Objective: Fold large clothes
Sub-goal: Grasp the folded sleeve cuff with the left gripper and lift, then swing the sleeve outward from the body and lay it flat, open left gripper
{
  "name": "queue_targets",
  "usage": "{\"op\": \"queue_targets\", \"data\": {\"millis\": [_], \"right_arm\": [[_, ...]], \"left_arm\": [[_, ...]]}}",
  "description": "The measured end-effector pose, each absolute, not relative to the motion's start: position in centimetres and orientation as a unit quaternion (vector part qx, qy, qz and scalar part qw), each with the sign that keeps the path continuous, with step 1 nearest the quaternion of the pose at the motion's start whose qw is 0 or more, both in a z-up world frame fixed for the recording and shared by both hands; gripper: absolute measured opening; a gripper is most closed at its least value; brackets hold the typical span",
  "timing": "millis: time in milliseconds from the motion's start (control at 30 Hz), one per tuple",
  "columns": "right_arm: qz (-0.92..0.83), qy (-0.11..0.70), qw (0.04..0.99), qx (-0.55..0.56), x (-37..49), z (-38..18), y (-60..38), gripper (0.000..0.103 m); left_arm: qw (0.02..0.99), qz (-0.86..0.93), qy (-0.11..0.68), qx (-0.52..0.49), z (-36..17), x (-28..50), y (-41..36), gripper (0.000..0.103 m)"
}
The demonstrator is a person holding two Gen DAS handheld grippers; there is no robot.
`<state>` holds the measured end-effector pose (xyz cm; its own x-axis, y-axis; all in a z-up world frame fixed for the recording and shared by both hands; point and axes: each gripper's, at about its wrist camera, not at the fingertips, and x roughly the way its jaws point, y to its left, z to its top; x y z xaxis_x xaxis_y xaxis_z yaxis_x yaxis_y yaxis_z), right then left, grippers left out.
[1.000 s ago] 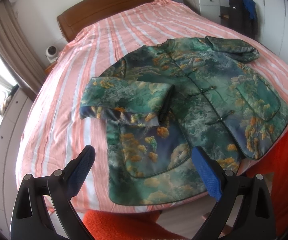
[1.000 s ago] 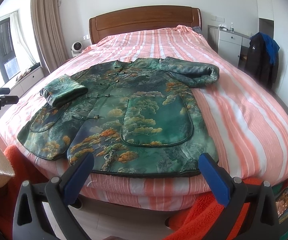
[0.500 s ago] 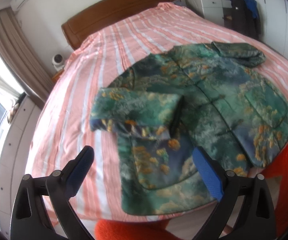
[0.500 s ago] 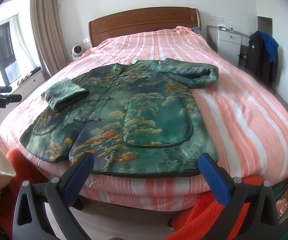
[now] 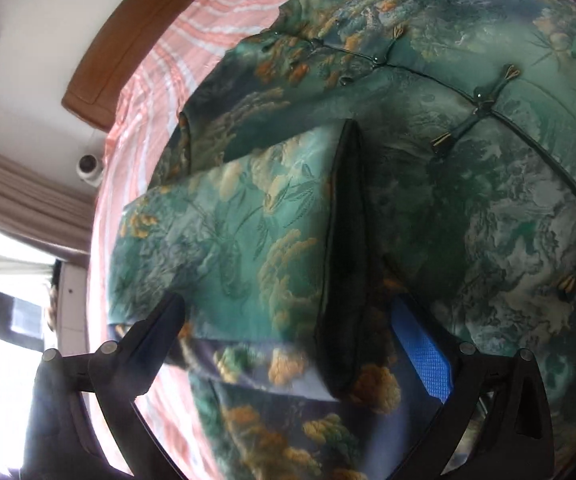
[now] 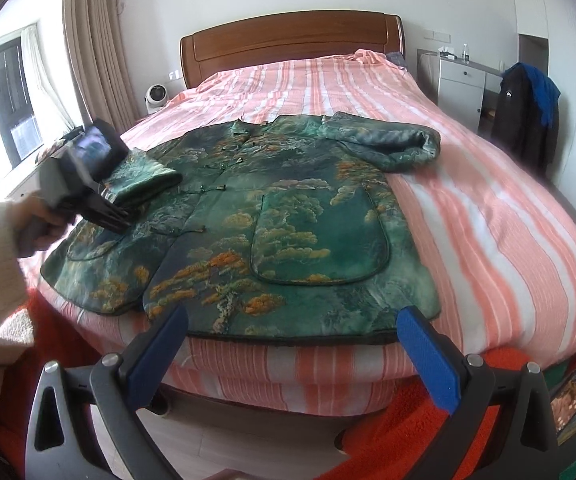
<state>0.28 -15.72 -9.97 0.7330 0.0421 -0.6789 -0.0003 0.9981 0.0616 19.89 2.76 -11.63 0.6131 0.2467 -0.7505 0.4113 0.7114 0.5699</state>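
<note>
**Green brocade jacket spread on the striped bed**

Green brocade jacket (image 6: 288, 216) lies front-up across the near half of the pink-striped bed (image 6: 468, 216), its hem at the mattress edge. One sleeve (image 5: 239, 248) is folded in over the chest, the other sleeve (image 6: 388, 142) lies bent beside the shoulder. The patch pocket (image 6: 320, 236) lies flat (nothing visible in it). The left gripper (image 5: 288, 344) hangs low over the folded sleeve, jaws spread to either side of its dark cuff opening. The right gripper (image 6: 292, 352) hovers off the foot of the bed, jaws wide apart, holding nothing.
</note>
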Motion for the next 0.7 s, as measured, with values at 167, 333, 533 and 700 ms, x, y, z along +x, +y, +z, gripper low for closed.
{"op": "queue_targets", "data": {"millis": [167,333,533,700], "right_arm": [[0.011,0.374,0.927,0.035,0.1,-10.8,-16.2,0.103],[0.022,0.374,0.927,0.032,0.7,-10.9,-15.8,0.103],[0.032,0.376,0.926,0.016,1.1,-11.2,-14.8,0.103],[0.04,0.384,0.922,0.01,1.5,-11.5,-14.1,0.103]], "left_arm": [[0.845,-0.073,0.458,0.266,-8.5,20.4,6.2,0.012],[0.895,-0.023,0.426,0.132,-1.4,20.6,15.5,0.012],[0.891,0.164,0.415,-0.086,0.3,20.9,34.3,0.012],[0.815,0.296,0.44,-0.236,-5.7,19.5,47.5,0.012]]}}
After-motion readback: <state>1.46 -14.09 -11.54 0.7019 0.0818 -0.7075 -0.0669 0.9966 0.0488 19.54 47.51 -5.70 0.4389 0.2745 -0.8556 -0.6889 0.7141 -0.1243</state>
